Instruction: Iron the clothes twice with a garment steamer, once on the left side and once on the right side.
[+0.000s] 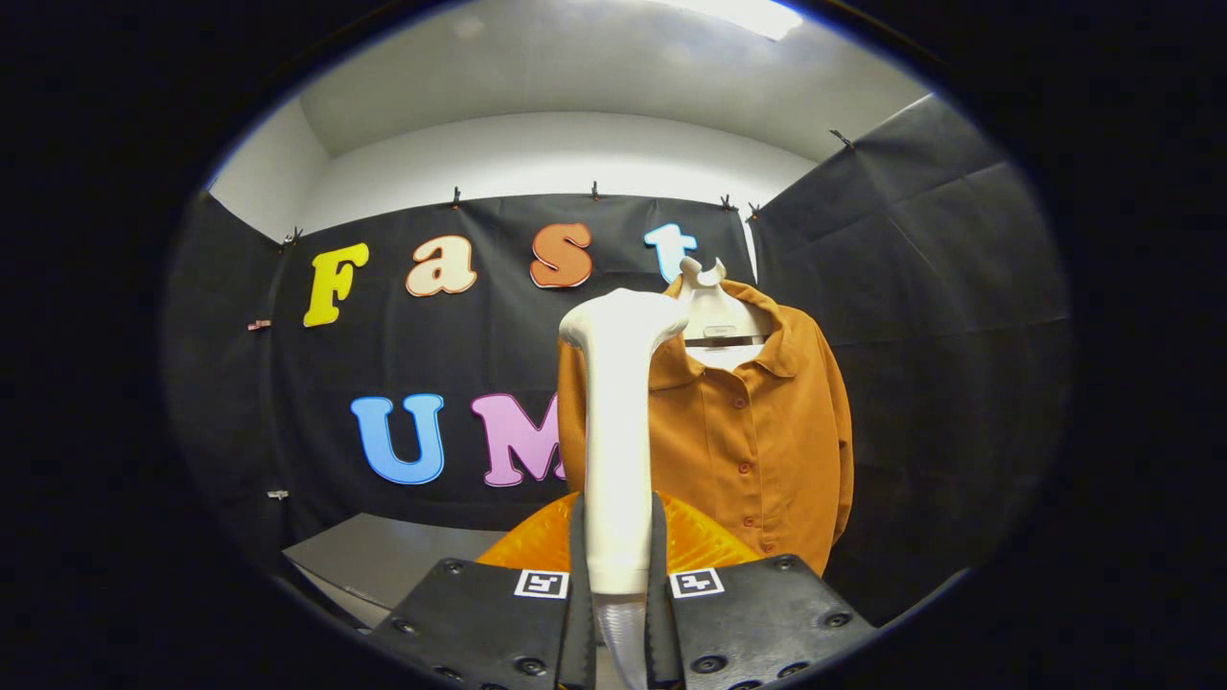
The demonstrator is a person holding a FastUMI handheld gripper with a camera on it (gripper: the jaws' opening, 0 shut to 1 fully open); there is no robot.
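A white garment steamer (616, 422) stands upright between my fingers, its handle pinched by both of them and its head pointing toward the shirt. My gripper (617, 565) is shut on that handle. Beyond the steamer hangs an orange-brown button shirt (757, 431) on a white hanger (714, 321), against the booth's black wall. The steamer's head covers the shirt's left shoulder; I cannot tell whether it touches the cloth. The shirt's right side and button row are in plain sight.
An orange ribbed object (705, 541) lies just ahead of the fingers, below the shirt. A grey table top (383, 561) sits to the left of it. Black cloth walls close the booth at the back and on both sides.
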